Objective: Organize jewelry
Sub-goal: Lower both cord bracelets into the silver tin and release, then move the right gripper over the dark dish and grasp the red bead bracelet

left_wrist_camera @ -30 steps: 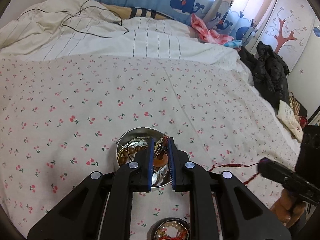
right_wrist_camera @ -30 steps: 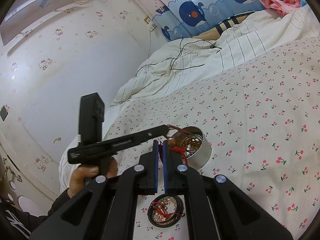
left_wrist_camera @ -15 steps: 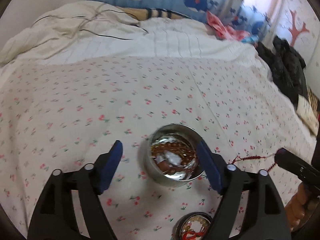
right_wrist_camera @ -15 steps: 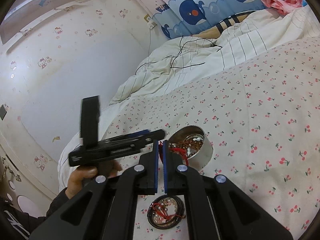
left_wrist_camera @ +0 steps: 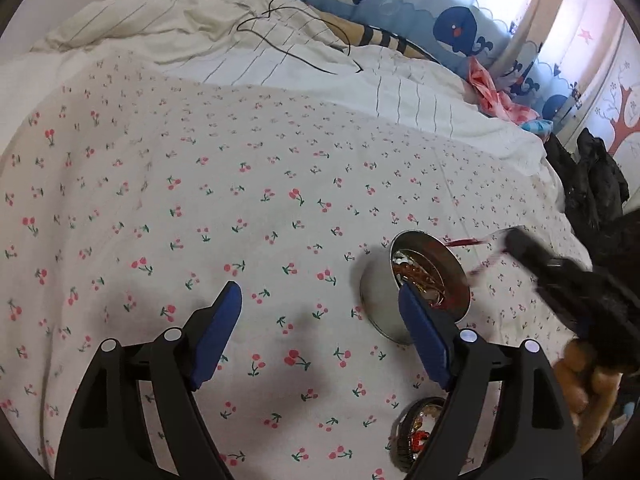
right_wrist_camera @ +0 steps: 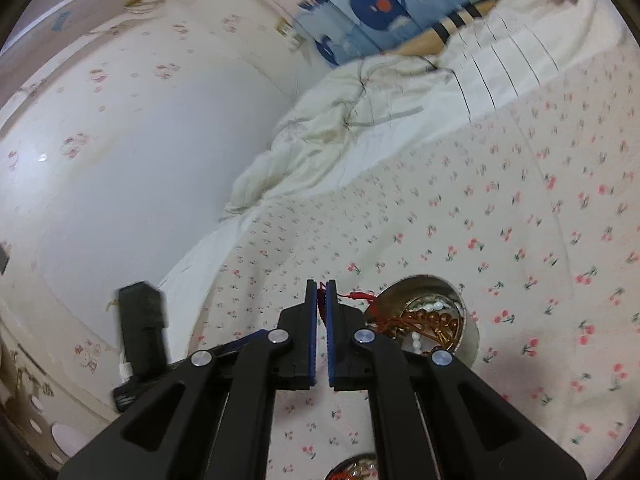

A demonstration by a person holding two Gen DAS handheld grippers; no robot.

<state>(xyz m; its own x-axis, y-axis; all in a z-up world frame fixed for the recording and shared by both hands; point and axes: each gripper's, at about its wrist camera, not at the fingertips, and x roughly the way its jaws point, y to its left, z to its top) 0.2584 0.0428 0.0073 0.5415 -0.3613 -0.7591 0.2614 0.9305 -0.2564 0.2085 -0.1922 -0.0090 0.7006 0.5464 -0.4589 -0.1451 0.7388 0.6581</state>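
A round metal tin [left_wrist_camera: 374,300] holding beads and chains sits on the cherry-print sheet [left_wrist_camera: 240,220]. My left gripper [left_wrist_camera: 320,304] stands open and empty over bare sheet left of the tin, its right finger [left_wrist_camera: 420,332] overlapping the tin's near wall. My right gripper [right_wrist_camera: 321,294] is shut on a red cord [right_wrist_camera: 356,295] that trails over the rim of the tin [right_wrist_camera: 472,336]. In the left wrist view the right gripper [left_wrist_camera: 510,240] reaches in from the right, blurred, with the red cord [left_wrist_camera: 460,242] at the tin's far rim.
A small round lid [left_wrist_camera: 404,432] with red and gold pieces lies near the front, the same lid [right_wrist_camera: 352,466] showing at the bottom of the right wrist view. A striped duvet [left_wrist_camera: 280,60] with a black cable is bunched at the back. Dark clothes [left_wrist_camera: 596,184] are piled at right.
My left gripper opened, released the brown piece it held over the tin, and swung left. My right gripper carried the red cord closer to the tin.
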